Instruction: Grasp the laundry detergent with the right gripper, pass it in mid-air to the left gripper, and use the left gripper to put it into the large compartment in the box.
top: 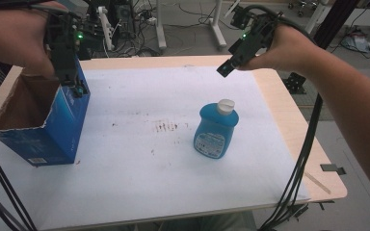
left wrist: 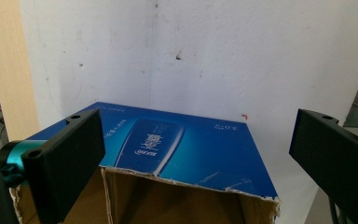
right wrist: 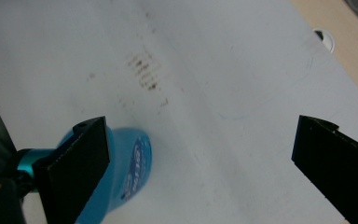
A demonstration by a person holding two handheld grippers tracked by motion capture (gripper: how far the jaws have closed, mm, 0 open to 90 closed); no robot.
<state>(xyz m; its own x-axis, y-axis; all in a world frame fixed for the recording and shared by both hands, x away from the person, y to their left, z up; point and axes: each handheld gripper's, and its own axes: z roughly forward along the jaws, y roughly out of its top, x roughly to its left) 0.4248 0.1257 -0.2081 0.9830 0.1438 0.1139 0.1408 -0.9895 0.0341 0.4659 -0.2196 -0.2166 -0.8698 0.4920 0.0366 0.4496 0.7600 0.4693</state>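
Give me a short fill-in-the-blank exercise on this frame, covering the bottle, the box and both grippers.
1. The blue bottle stands upright on the white sheet with a ____ cap.
2. The blue cardboard box at the table's left has its top ____.
3. The left gripper hovers over the rim of the ____.
4. The right gripper hangs above the bottle with its jaws ____.

Missing words: white; open; box; open

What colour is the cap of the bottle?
The cap is white, on a blue bottle; the high view shows it best.
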